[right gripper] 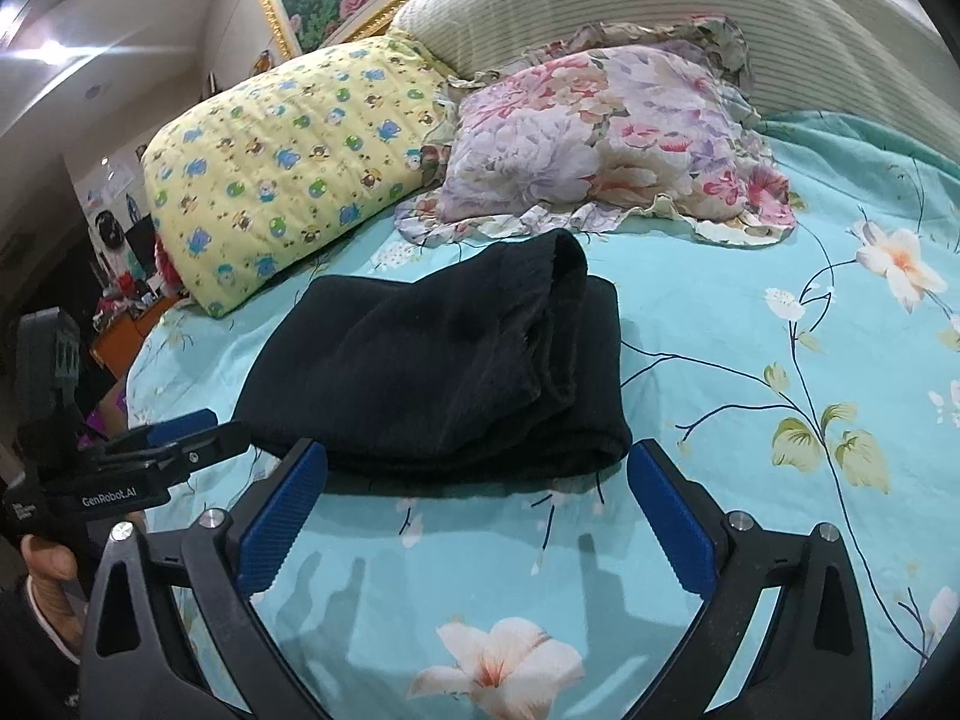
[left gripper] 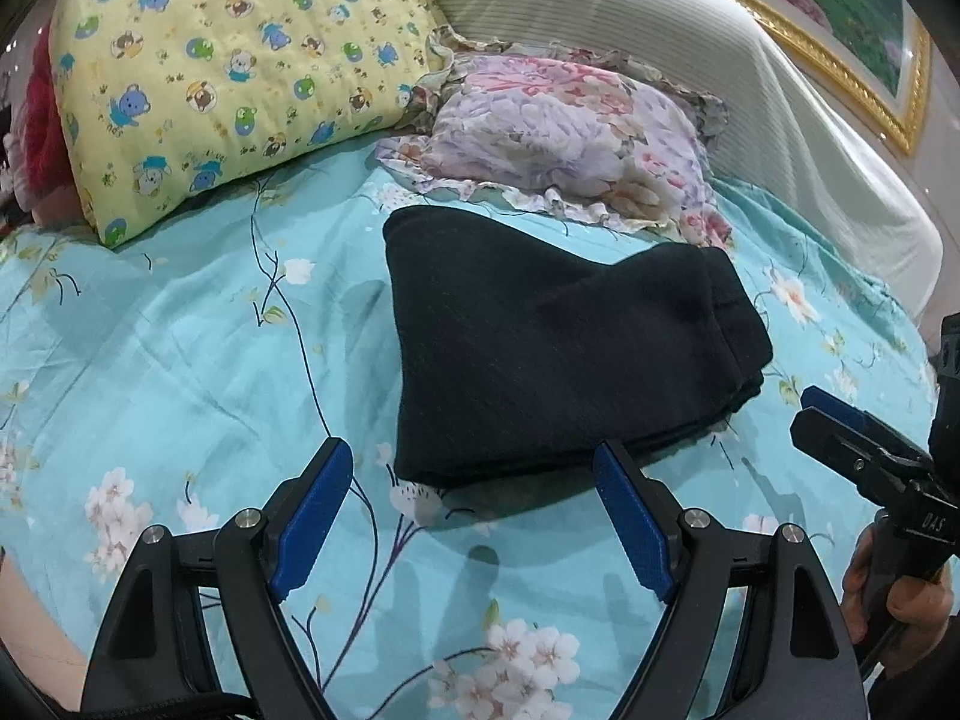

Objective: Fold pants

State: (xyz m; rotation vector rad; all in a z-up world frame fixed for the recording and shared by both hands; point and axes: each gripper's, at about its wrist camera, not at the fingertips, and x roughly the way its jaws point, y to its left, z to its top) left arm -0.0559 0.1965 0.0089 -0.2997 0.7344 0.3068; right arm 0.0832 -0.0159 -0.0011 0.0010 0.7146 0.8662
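Black pants (left gripper: 552, 348) lie folded in a thick bundle on the turquoise floral bedsheet (left gripper: 180, 360); they also show in the right wrist view (right gripper: 444, 372), with the waistband end on top toward the right. My left gripper (left gripper: 474, 468) is open and empty, hovering just in front of the bundle's near edge. My right gripper (right gripper: 477, 468) is open and empty, also just short of the near edge. The right gripper appears at the right edge of the left wrist view (left gripper: 840, 420), and the left gripper at the left of the right wrist view (right gripper: 180, 438).
A yellow cartoon-print pillow (left gripper: 228, 78) and a floral ruffled pillow (left gripper: 558, 132) lie behind the pants. A striped white headboard cushion (left gripper: 690, 60) stands beyond them. Room clutter (right gripper: 120, 276) shows past the bed's left edge.
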